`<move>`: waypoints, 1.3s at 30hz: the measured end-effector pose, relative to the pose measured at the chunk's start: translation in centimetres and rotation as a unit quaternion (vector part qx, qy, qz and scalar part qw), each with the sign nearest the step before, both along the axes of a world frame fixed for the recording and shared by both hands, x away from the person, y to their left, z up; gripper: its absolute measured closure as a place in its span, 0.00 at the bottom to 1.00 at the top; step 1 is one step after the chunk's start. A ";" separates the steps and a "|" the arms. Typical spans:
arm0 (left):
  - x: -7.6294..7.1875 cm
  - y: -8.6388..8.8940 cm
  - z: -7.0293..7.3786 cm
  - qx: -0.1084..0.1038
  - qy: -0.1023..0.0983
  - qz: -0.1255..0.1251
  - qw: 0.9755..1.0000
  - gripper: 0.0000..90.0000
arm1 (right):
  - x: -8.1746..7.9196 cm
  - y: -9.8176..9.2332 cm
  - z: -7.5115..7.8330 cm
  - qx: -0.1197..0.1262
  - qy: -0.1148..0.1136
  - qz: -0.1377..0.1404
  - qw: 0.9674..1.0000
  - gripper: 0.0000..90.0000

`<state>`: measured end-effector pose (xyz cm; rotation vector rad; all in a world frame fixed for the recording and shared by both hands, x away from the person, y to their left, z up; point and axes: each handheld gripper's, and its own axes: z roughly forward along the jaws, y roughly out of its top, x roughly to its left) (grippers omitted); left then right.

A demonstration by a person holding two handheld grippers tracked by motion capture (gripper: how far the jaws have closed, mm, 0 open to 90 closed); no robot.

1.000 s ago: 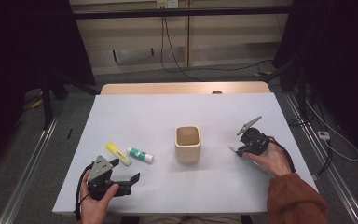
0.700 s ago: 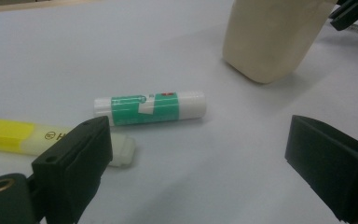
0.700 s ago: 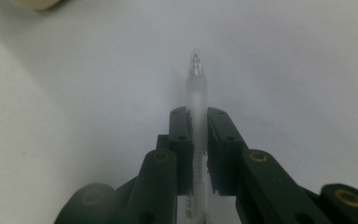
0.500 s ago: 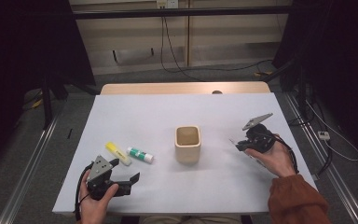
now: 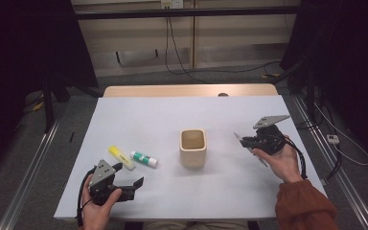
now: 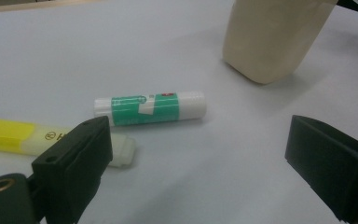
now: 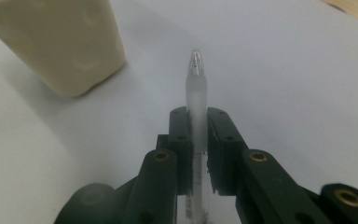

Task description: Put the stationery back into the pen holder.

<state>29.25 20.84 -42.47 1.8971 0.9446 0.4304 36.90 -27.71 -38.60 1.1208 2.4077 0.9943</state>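
A beige square cup [image 5: 192, 146] stands upright at the middle of the white table [image 5: 148, 120]. My right gripper [image 5: 242, 140], to the right of the cup and lifted off the table, is shut on a clear pen [image 7: 196, 88] that pokes out forward between its jaws. The cup [image 7: 60, 42] stands at the upper left in the right gripper view. My left gripper [image 5: 129, 176] rests at the front left with jaws wide open and nothing between them. Just beyond it lie a green-and-white glue stick [image 6: 150, 108] and a yellow highlighter [image 6: 32, 137].
The table's wooden far edge [image 5: 187, 90] borders a dark floor with cables. Metal rails [image 5: 33, 163] run along both sides of the table. Bare white surface stretches behind the cup and between the two hands.
My right gripper has risen a little with the pen and drifted slightly to the right. The left gripper, cup, glue stick and highlighter have stayed put.
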 end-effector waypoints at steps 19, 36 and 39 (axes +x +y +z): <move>0.0 0.0 0.0 -0.001 -0.001 0.002 1.000 0.08 | -1.3 2.2 2.1 0.077 -0.096 0.017 0.992 0.90; 0.1 0.1 -0.1 -0.002 0.000 0.006 1.000 0.08 | -0.9 4.3 4.8 0.126 -0.156 0.014 0.980 0.90; 0.1 0.1 -0.1 -0.001 0.001 0.005 1.000 0.08 | -0.8 4.9 5.2 0.138 -0.160 0.021 0.977 0.90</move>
